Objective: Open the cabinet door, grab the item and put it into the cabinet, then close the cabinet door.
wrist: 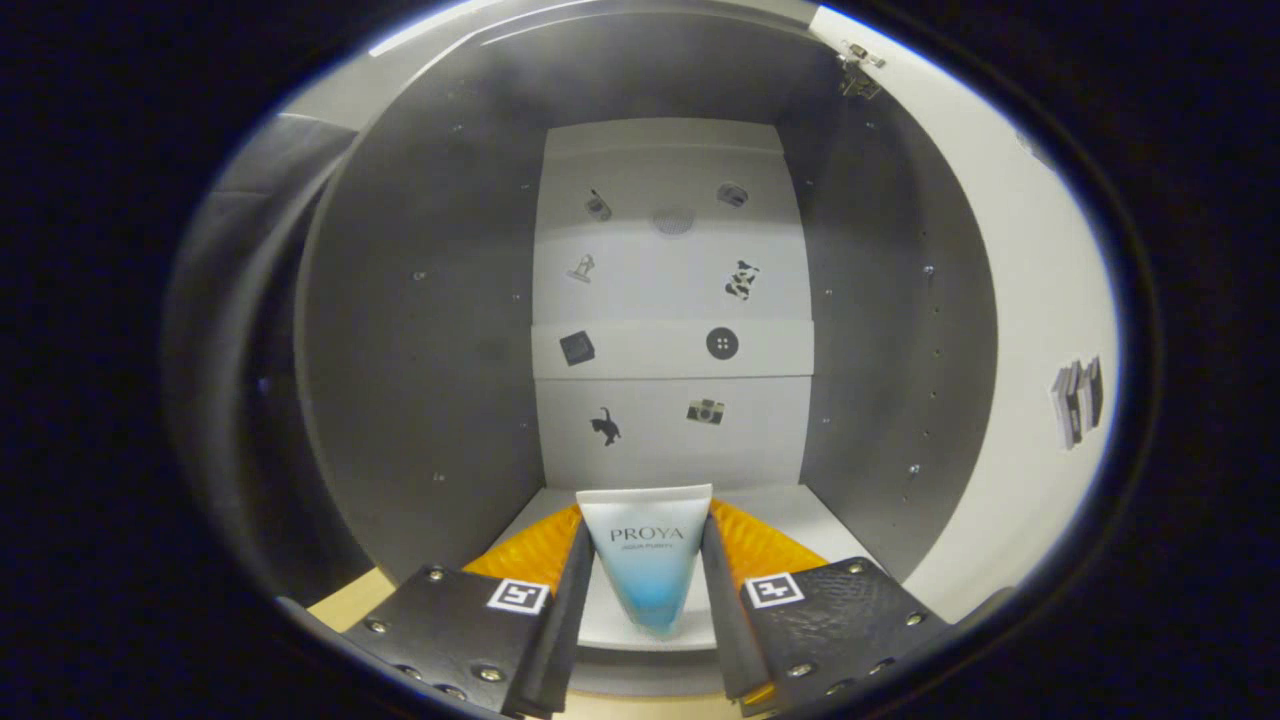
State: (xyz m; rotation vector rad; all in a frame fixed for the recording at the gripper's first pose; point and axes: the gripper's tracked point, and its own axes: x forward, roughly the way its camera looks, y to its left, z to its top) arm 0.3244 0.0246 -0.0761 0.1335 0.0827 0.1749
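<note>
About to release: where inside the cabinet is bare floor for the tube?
The gripper jaws clamp the white-and-blue plastic tube. Bare white cabinet floor lies ahead, bordered by grey side walls and the stickered back panel. Nothing crowds it.

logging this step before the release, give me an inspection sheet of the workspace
surface: pale cabinet floor, bare beyond the tube
job's things: tube upright between the fingers, wide crimped end up; cabinet open, door swung out on the right, hinge at its top
clutter: small stickers on the back panel and one on the door
tongs: both fingers press the tube's sides, at the cabinet mouth
cables: nothing seen
surroundings: dark cloth left of the cabinet
</note>
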